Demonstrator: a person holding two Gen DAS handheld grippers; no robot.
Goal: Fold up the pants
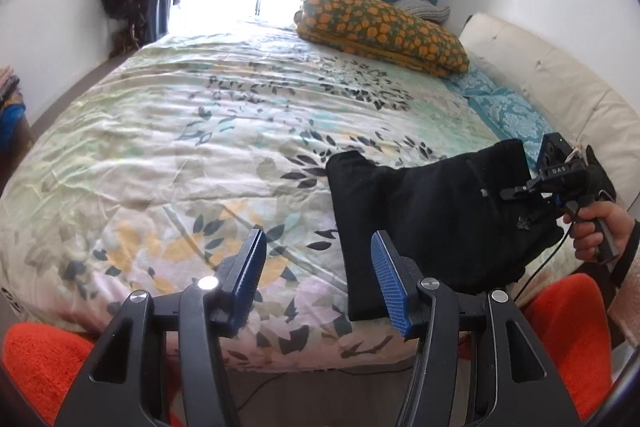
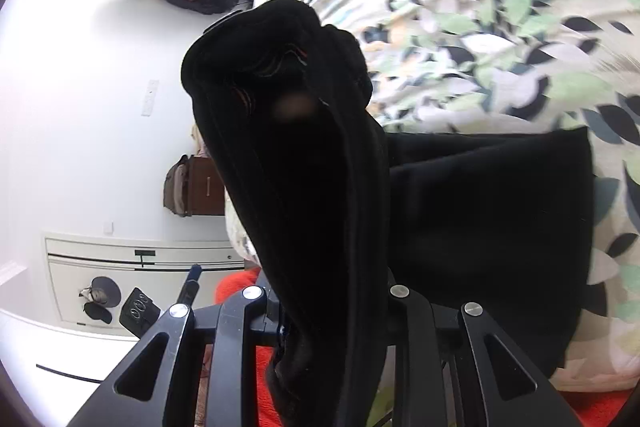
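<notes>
The black pants [image 1: 424, 211] lie folded on the bed's floral quilt [image 1: 224, 131] near its front right corner. My left gripper [image 1: 316, 267] is open and empty, its blue pads [image 1: 250, 267] hovering over the quilt just left of the pants. My right gripper [image 1: 516, 191] is shut on the pants' right end and lifts that end off the bed. In the right wrist view a thick bunch of black pants [image 2: 296, 163] fills the space between the fingers and hides the pads; the rest [image 2: 488, 211] lies flat on the quilt [image 2: 500, 39].
An orange-spotted folded blanket [image 1: 380, 27] and a grey pillow [image 1: 424, 9] lie at the bed's far end. A white padded headboard [image 1: 560, 83] runs along the right. The person's orange-clad legs [image 1: 44, 359] are at the bed's front edge. A brown nightstand [image 2: 196, 187] stands by the wall.
</notes>
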